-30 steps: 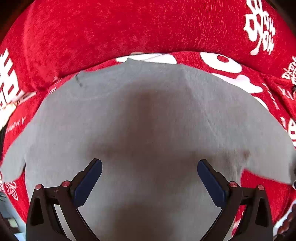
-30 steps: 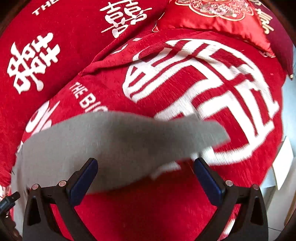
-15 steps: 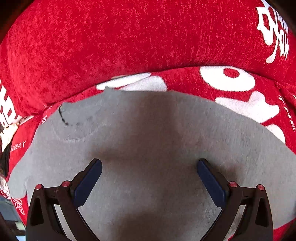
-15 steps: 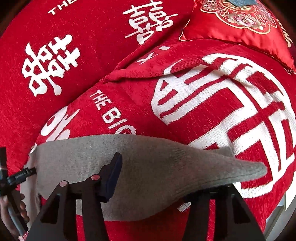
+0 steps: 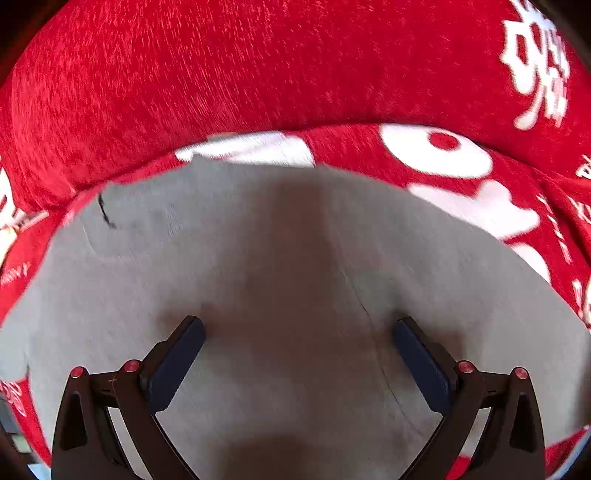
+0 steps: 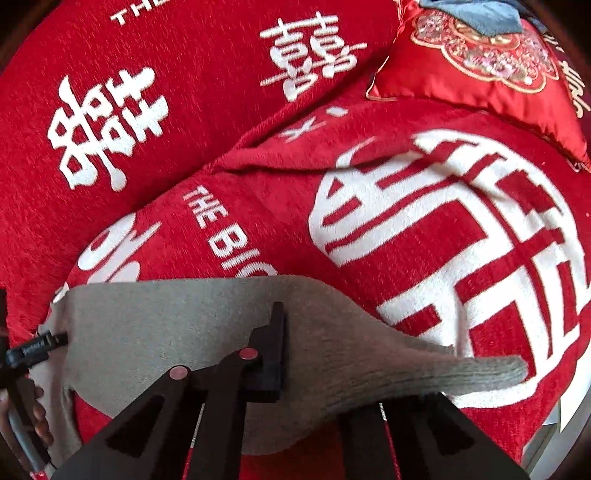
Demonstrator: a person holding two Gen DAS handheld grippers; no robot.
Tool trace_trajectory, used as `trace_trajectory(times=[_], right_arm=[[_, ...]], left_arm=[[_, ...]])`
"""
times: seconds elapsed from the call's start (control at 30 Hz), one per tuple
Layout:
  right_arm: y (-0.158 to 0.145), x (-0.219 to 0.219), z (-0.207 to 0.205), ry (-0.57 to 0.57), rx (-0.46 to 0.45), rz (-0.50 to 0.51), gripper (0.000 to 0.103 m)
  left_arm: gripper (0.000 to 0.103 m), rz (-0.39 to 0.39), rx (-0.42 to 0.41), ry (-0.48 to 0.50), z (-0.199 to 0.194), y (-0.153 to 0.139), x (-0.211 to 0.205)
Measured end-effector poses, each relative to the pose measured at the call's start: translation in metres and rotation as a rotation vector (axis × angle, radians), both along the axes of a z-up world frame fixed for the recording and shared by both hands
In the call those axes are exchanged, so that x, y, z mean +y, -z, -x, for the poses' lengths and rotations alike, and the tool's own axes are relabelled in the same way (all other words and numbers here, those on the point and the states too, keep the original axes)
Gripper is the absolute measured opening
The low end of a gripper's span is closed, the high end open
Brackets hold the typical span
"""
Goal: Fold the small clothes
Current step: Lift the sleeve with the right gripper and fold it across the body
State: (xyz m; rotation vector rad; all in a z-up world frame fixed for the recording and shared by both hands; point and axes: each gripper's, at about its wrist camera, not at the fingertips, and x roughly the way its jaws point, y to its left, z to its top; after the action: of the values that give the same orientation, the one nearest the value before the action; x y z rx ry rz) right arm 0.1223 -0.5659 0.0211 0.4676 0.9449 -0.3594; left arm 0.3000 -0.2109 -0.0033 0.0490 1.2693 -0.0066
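1. The grey knit garment (image 5: pixel 295 295) lies spread on a red sofa cover (image 6: pixel 258 240) printed with large white characters and letters. In the left wrist view it fills most of the lower picture.
2. Its neckline, with a short dark mark (image 5: pixel 105 210) at the rim, sits at the upper left of the left wrist view, close to the foot of the sofa back (image 5: pixel 258 74).
3. In the right wrist view one sleeve of the garment (image 6: pixel 480 369) stretches out to the right over a big white character on the cover, its ribbed cuff at the far end.
4. The right gripper (image 6: pixel 295 369) has its jaws pressed together on the garment: cloth runs between the two dark fingers, and the sleeve fabric drapes over the right finger.
5. The left gripper (image 5: pixel 299 354) hangs steeply over the garment's body with its jaws spread wide; only flat grey cloth shows between the blue pads (image 5: pixel 177 365), and neither pad pinches anything.
6. At the left edge of the right wrist view, fingers of a hand (image 6: pixel 37 417) hold part of the other tool, just beside the garment's edge.
7. Farther off, at the upper right of the right wrist view, a shiny red embroidered cushion (image 6: pixel 480 74) rests on the sofa, with a blue-grey cloth (image 6: pixel 476 11) on top of it.
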Motion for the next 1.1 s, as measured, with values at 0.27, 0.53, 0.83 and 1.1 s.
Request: trace_trajectory(times=[0.27, 0.53, 0.83, 1.1], right_arm=[[-0.049, 0.019, 0.003, -0.027, -0.087, 0.07, 0.006], [-0.107, 0.092, -0.023, -0.119, -0.157, 0.2, 0.006], [-0.141, 0.276, -0.08, -0.384, -0.219, 0.331, 0.006], [-0.068, 0.46, -0.115, -0.654, -0.089, 0.438, 0.006]], left_arm=[[0.103, 0.05, -0.008, 0.064, 0.062, -0.005, -0.002], [0.103, 0.222, 0.048, 0.083, 0.073, -0.025, 0.031], [0.103, 0.393, 0.007, -0.185, 0.097, -0.04, 0.208], [0.103, 0.422, -0.029, -0.39, 0.136, -0.034, 0.34]])
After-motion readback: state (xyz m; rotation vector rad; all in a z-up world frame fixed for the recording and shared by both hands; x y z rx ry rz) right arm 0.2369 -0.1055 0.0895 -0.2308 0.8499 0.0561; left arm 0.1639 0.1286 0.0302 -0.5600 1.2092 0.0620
